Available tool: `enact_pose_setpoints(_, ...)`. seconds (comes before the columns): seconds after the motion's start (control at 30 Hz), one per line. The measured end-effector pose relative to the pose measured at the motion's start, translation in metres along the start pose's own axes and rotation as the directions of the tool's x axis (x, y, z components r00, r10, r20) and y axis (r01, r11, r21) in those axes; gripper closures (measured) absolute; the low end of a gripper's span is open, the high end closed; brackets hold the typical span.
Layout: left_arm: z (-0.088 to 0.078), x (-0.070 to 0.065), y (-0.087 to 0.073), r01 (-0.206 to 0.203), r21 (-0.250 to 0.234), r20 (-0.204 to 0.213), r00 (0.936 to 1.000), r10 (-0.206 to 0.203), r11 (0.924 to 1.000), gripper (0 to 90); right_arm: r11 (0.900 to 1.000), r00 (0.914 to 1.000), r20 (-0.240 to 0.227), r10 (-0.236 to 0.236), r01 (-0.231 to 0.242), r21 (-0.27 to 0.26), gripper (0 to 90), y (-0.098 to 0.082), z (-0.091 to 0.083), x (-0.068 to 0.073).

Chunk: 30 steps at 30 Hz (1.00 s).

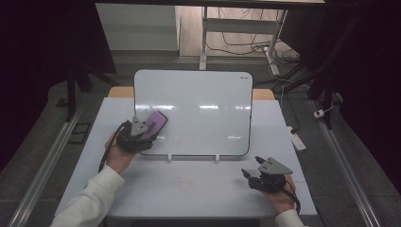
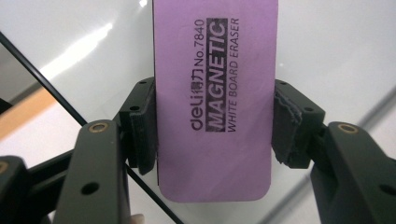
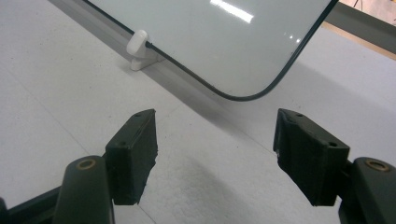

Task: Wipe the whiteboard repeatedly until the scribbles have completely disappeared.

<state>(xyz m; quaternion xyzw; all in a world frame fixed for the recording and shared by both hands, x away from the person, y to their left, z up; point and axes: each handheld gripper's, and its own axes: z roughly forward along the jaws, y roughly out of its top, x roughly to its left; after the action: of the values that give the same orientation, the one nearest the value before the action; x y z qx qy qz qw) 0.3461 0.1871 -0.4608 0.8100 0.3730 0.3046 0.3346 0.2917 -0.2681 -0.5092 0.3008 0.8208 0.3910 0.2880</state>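
Observation:
A purple magnetic whiteboard eraser (image 2: 215, 93) is clamped between both pads of my left gripper (image 2: 215, 133), shut on its long sides. In the high view the eraser (image 1: 155, 124) lies against the lower left part of the whiteboard (image 1: 198, 94), with the left gripper (image 1: 147, 135) just below it. The whiteboard leans upright on two small white clips (image 1: 169, 157). My right gripper (image 1: 252, 166) rests near the table's front right, open, with nothing between its pads (image 3: 133, 149). Ahead of it are the board's lower corner (image 3: 243, 95) and one clip (image 3: 138, 49).
The white table (image 1: 189, 184) has bare surface in front of the board and between my hands. Rails (image 1: 42, 175) run along both sides on the floor. A desk frame (image 1: 241, 28) and cables stand behind the table.

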Motion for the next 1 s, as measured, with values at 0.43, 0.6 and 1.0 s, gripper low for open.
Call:
enact_pose_setpoints(0.43,0.006,-0.015,0.011,-0.077,0.037,-0.017,0.9968,0.078,0.9963,40.8,1.0,1.0,-0.001,0.001,-0.001,0.0,29.8,0.0,0.0,-0.001)
enact_pose_setpoints(0.6,0.004,-0.027,-0.016,-0.085,0.069,0.029,0.9961,0.083,0.994,40.9,1.0,1.0,-0.001,-0.002,0.002,-0.003,29.8,0.001,0.0,0.001)
enact_pose_setpoints(1.0,0.0,-0.01,-0.005,-0.061,0.061,0.024,0.9979,0.06,0.9962,40.7,1.0,1.0,0.0,-0.003,0.003,0.001,29.8,0.0,0.0,0.0)
